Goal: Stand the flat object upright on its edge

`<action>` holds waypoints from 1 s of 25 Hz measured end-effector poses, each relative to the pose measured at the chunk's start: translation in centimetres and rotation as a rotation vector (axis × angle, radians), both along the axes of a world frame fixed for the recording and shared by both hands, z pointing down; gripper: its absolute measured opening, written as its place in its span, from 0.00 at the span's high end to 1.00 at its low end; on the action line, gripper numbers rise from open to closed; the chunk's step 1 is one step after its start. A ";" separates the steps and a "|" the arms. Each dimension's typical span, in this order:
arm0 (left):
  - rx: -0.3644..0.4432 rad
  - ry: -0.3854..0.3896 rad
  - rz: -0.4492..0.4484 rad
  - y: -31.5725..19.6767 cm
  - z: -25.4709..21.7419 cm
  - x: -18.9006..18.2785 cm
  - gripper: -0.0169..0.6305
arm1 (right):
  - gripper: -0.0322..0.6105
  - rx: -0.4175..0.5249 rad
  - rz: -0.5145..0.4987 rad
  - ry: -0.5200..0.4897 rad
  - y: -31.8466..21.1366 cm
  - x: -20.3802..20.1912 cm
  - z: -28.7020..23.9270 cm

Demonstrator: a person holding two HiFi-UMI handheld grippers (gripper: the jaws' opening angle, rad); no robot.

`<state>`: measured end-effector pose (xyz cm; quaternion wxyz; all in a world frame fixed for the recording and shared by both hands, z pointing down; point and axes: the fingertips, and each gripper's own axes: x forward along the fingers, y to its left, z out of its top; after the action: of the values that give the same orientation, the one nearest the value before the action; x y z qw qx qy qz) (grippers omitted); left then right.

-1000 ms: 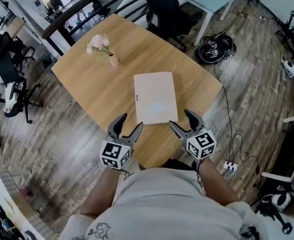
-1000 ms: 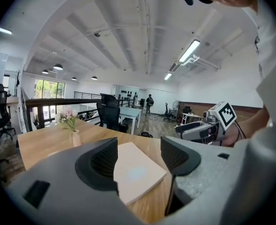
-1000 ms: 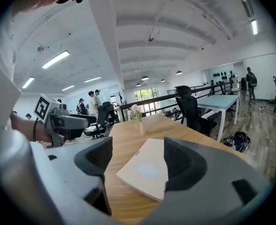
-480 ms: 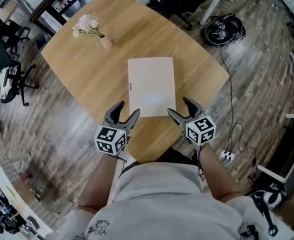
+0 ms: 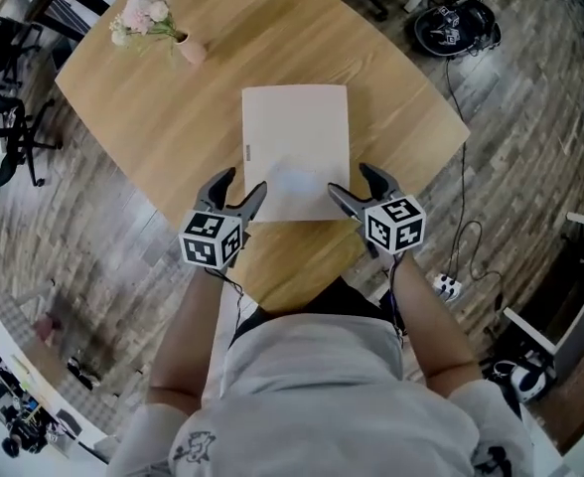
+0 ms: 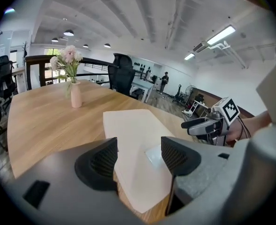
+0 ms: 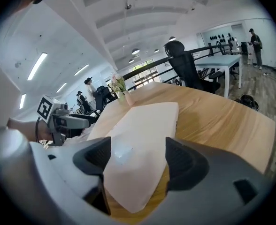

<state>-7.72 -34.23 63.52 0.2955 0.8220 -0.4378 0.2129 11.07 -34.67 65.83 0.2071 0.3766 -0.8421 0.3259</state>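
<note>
A pale cream flat rectangular object [image 5: 297, 142] lies flat on the wooden table [image 5: 173, 127], its near edge toward me. My left gripper [image 5: 240, 189] hovers open at the object's near left corner, and my right gripper [image 5: 349, 181] hovers open at its near right corner. In the left gripper view the object [image 6: 131, 123] stretches away beyond the open left gripper [image 6: 138, 157], with the right gripper [image 6: 207, 125] across from it. In the right gripper view the right gripper [image 7: 138, 162] has just been opening wider. The object's corner [image 7: 145, 125] shows beyond its jaws, untouched.
A small pink vase of flowers [image 5: 158, 23] stands near the table's far left corner. The table's near edge [image 5: 292, 284] curves just in front of my body. On the floor to the right lie a dark helmet-like thing [image 5: 456, 23] and a power strip [image 5: 441, 286]. Office chairs stand at the left.
Both grippers have come down and forward, closing in on the object's near corners. The object lies where it did.
</note>
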 end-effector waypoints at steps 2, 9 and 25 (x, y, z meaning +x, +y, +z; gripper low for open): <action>-0.025 -0.007 -0.001 -0.8 1.3 -0.1 0.54 | 0.37 -0.023 0.004 0.001 -0.7 0.0 1.2; -0.117 0.004 -0.043 -3.1 5.6 -0.5 0.53 | 0.37 -0.085 0.026 -0.014 -3.9 -0.2 4.5; -0.273 0.052 -0.094 -5.1 10.3 -1.1 0.52 | 0.39 -0.212 0.010 -0.004 -5.4 -1.1 8.3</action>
<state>-8.80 -39.31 73.80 0.4253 0.7579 -0.4352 0.2350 9.97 -40.10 74.18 0.2425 0.3560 -0.8014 0.4151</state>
